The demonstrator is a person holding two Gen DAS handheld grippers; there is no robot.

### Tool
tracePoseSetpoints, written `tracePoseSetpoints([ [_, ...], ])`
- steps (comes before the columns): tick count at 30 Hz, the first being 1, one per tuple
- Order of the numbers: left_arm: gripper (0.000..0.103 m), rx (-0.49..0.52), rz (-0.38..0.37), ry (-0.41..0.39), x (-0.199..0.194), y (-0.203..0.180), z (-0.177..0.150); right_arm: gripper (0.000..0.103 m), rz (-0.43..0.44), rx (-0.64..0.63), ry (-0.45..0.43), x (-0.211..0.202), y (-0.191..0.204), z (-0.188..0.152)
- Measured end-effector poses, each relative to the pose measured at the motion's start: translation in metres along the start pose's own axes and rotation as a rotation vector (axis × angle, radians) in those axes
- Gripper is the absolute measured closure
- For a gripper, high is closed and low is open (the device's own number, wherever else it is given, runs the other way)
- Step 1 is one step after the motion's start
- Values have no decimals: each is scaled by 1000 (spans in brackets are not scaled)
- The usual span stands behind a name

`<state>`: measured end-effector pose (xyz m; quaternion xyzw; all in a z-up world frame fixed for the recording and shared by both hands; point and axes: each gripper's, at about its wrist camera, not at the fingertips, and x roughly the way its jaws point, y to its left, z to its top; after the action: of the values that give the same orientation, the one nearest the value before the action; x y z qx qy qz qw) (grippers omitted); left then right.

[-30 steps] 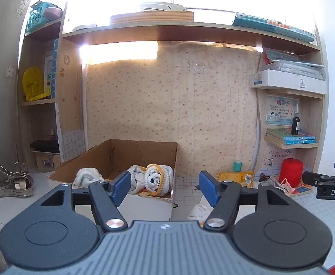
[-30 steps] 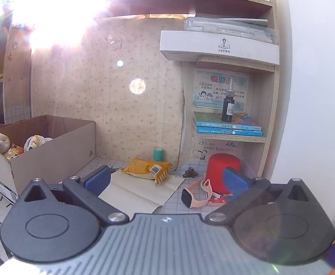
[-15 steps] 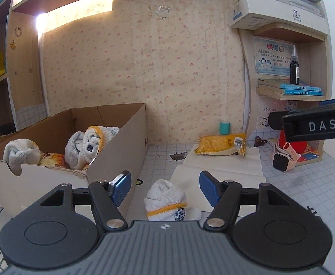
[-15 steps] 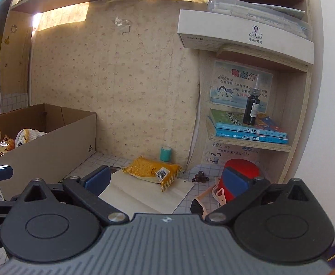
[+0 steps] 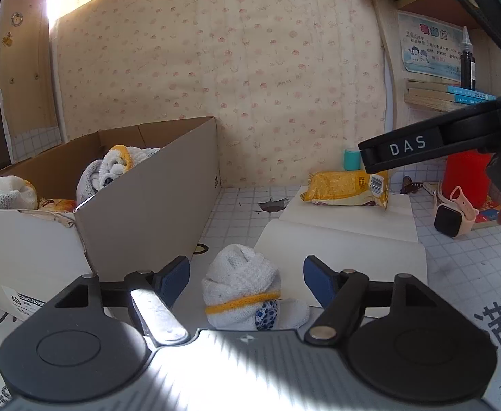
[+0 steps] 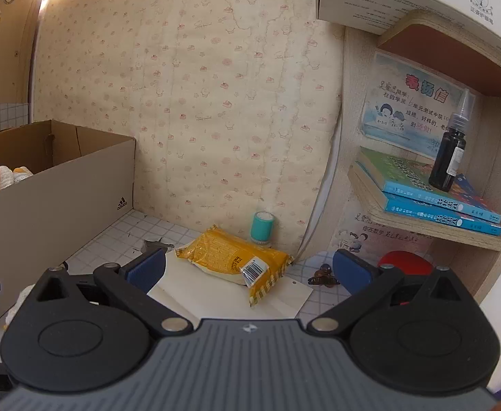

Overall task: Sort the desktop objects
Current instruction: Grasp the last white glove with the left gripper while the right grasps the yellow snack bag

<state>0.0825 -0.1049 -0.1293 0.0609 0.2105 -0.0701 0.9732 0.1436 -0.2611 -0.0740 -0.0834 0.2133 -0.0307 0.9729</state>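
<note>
Our left gripper [image 5: 247,279] has dropped low and pushed in over the last second; a second ago it looked across the cardboard box [image 5: 147,205], now its released jaws straddle the rolled white sock bundle [image 5: 241,291] on the tabletop [image 5: 462,257], no contact that we can see. We read this as a pre-grasp: the bundle likely goes into the box with the other rolled socks [image 5: 113,167] already there.

Left to right: box at left, its near wall just beside the left fingertip, so closing or lifting could clip the cardboard. Sock bundle in the middle, its right side lying against the edge of the open white notebook [image 5: 346,239]. On the notebook's far page a yellow snack packet [image 5: 346,186]; behind it a teal tape roll [image 5: 351,159].

Our right gripper [image 6: 248,267] has also come forward and lower, jaws spread, holding nothing, hovering near the snack packet [image 6: 233,257]. Its body crosses the upper right of the left view, above the packet, so the two could crowd each other. Further right a brown hair clip [image 6: 322,275], a pink-strap smartwatch [image 5: 452,214], a red cup [image 6: 404,262], and books with a dark dropper bottle [image 6: 449,157] on the shelf [image 6: 431,229].
</note>
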Motion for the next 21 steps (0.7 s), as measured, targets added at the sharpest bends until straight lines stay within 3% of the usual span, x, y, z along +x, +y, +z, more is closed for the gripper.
tracePoseSetpoints([
  [4, 27, 16, -12, -17, -2, -7, 2, 2, 12, 23, 3, 4, 0, -2],
  [11, 30, -7, 14, 23, 4, -6, 0, 2, 16, 11, 6, 9, 0, -1],
  [15, 54, -5, 27, 31, 5, -8, 1, 2, 29, 5, 18, 21, 0, -2],
  [21, 60, 3, 42, 40, 8, -7, 2, 7, 83, -15, 15, 36, 1, -2],
])
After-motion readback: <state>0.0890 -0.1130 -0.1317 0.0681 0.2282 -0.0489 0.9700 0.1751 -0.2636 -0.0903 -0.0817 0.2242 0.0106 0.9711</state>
